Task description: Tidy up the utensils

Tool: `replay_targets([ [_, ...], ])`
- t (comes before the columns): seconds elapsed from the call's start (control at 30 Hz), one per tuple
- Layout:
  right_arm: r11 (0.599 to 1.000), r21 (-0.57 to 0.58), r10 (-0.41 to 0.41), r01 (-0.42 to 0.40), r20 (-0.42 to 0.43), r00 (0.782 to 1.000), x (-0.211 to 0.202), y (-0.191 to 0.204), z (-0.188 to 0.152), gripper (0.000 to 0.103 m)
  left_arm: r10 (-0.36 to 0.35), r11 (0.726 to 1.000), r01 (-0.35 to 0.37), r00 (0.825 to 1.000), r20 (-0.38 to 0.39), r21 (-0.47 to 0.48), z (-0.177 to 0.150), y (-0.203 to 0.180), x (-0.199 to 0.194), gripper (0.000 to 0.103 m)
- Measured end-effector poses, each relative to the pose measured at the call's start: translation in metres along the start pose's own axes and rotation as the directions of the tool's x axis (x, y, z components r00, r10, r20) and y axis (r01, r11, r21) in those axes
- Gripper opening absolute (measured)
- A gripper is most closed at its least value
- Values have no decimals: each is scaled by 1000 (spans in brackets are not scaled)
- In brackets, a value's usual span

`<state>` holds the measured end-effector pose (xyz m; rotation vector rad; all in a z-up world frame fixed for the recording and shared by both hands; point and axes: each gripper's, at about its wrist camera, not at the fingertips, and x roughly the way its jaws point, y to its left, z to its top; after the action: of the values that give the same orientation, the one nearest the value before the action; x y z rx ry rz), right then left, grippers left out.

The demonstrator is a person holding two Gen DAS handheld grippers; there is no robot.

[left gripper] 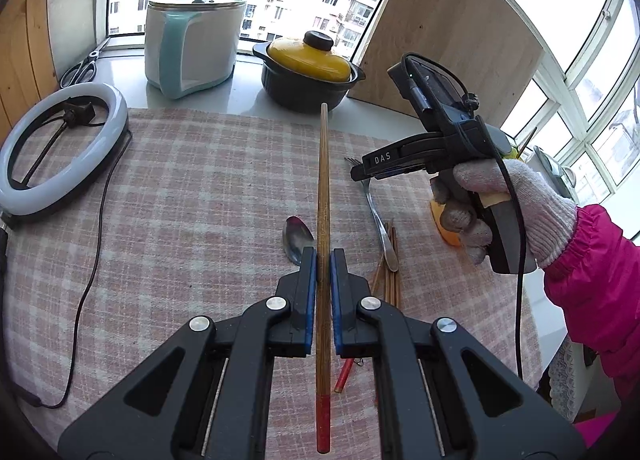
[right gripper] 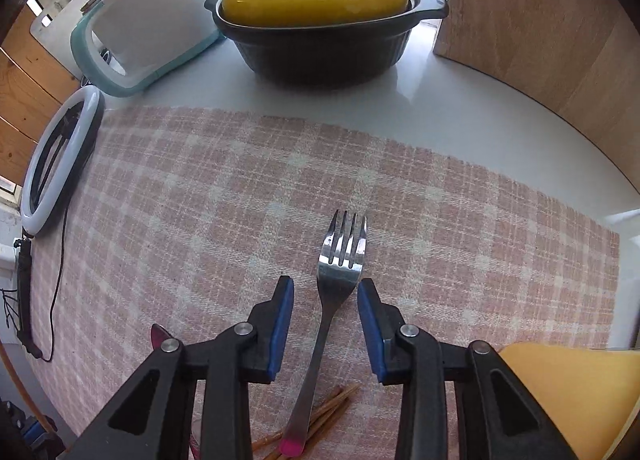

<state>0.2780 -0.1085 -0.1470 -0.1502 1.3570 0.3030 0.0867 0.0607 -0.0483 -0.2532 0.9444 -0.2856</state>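
Fork (right gripper: 340,260) comes next: right hand-held gripper (right gripper: 325,324) hangs spread around it (not touching yet) and must squeeze. Left hand-held gripper (left gripper: 323,260) pinches a chopstick (left gripper: 323,188).

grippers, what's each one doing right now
Left gripper: shut on a chopstick.
Right gripper: open, astride the fork on the cloth, not touching it.

We see the left view looking slantwise down past its claw (left gripper: 323,256) across the cloth (left gripper: 180,200) toward the window. Our right view looks steeply down, close over the fork (right gripper: 340,260). Both share the yellow-lidded pot (left gripper: 310,72) ahead.
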Motion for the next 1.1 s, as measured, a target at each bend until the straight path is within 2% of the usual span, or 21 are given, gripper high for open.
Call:
replay_targets([
  [0.17,1000,5,-2,2,-15,1000,8,1,-2,31,0,1000,0,1000,-5,-8,-1,3,2,5],
  [0.33,1000,21,16,-15,-54,998,20,0,-11,10,0,1000,0,1000,-5,-8,-1,4,3,5],
  [0.47,1000,3,4,-4,-33,999,19,0,-16,7,2,1000,-2,1000,-8,-19,0,6,5,5],
  [0.53,1000,14,28,-28,-24,999,17,-2,-18,6,0,1000,0,1000,-7,-20,0,6,5,5],
  [0.83,992,22,119,-121,76,990,-19,-14,-43,6,0,1000,0,1000,10,-8,6,1,2,5],
  [1.1,986,-53,164,-156,228,960,-64,-12,-57,6,-5,1000,5,1000,24,16,12,-12,-1,5],
])
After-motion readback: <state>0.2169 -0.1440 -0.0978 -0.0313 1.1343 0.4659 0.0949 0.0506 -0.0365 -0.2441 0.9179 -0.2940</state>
